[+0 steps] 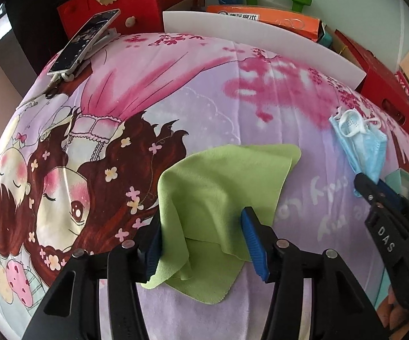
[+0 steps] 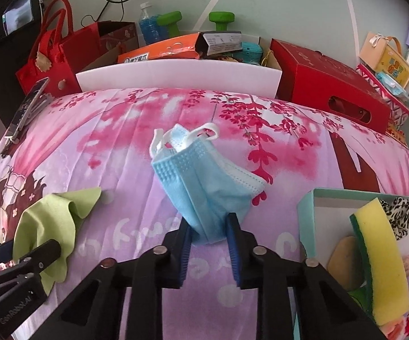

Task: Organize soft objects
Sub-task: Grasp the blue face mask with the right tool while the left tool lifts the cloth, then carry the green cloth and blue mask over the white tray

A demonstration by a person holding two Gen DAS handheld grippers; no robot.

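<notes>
Right gripper [image 2: 207, 228] pinches the blue mask [image 2: 204, 181] at frame centre by its lower edge; the thin hold may slip before reaching the box [image 2: 306, 212] at lower right. Left gripper [image 1: 201, 243], fingers spread, straddles the green cloth [image 1: 218, 198] without gripping it.

I see a lime-green cloth [image 1: 227, 198] and a pale blue face mask [image 2: 204, 189] with white ear loops on the pink-and-lilac cartoon-print sheet [image 2: 119, 147]; near its right edge, a yellow-and-green sponge [image 2: 382, 257] fills a mint box [image 2: 306, 212].
</notes>
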